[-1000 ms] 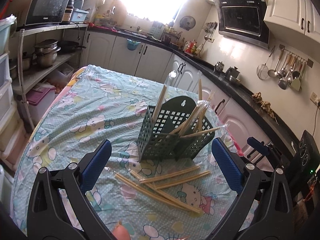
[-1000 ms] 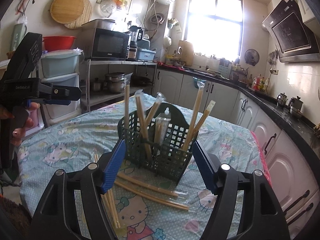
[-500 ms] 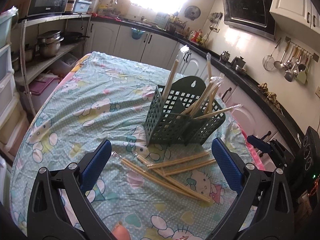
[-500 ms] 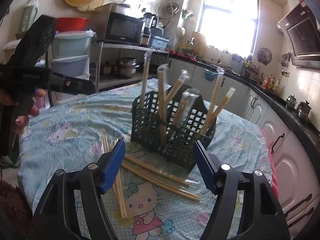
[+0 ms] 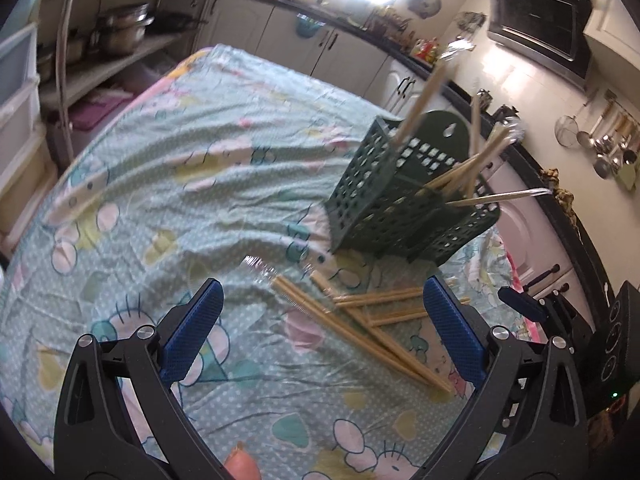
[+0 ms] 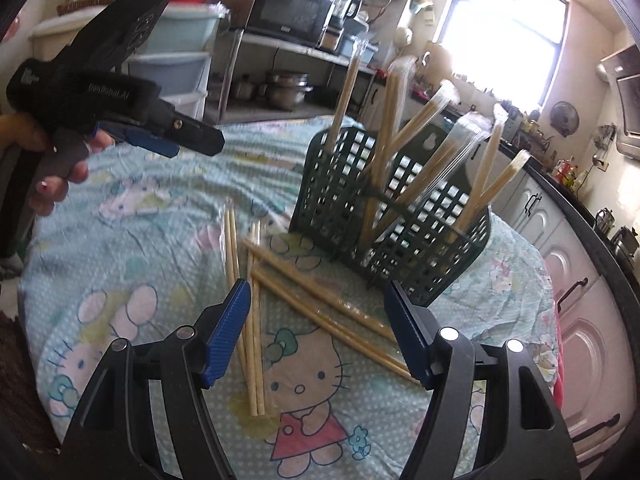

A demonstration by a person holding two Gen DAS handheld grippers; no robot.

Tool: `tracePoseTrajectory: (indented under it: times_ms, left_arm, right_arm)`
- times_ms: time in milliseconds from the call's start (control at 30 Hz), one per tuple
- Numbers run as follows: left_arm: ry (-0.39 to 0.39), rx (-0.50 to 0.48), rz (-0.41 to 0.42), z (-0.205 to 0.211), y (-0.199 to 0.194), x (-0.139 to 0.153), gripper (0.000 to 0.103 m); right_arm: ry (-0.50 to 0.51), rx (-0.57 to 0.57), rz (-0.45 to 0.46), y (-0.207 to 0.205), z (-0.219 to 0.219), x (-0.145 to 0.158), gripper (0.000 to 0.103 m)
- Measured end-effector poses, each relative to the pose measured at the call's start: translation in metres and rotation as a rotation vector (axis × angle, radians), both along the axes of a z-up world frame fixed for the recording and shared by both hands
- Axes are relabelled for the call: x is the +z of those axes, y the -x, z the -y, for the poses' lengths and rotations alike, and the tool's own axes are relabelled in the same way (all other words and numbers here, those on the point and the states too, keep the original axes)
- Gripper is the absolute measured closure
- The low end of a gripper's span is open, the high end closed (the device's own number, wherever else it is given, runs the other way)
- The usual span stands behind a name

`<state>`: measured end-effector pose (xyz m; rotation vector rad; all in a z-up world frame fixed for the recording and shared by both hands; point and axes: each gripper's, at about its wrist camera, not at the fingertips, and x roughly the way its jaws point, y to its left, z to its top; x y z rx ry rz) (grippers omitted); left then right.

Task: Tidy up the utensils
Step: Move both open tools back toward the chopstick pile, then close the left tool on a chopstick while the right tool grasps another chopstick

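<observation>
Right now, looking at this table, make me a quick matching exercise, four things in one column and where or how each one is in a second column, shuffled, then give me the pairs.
Things
1. green basket
2. loose chopsticks
3. right gripper
4. left gripper

States
A. lying flat on the tablecloth
B. open, above the loose chopsticks, near the basket's base
C. upright, holding wrapped chopsticks
D. open, over cloth to the left of the basket

Pairs: 1-C, 2-A, 3-B, 4-D

The left tongs (image 6: 160,136) read "GenRobot.AI".
</observation>
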<state>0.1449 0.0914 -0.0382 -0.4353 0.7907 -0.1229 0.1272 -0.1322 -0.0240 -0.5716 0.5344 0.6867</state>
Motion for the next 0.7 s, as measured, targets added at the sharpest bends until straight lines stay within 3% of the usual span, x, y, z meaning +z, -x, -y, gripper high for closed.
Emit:
tracePoseTrajectory:
  times_ms: [300,700]
  left_arm:
    - [0.062,-0.015,-0.077,-0.005,-0.007,-0.027,0.040]
    - [0.174,-0.030,-0.162,-0.005,-0.020,-0.053,0.057]
  right_arm:
    - [0.106,0.024,-0.026,-0.017,-0.012,-0.026,0.048]
    - [0.218,0.066,-0.017,-0.030,-0.028,-0.048,0.049]
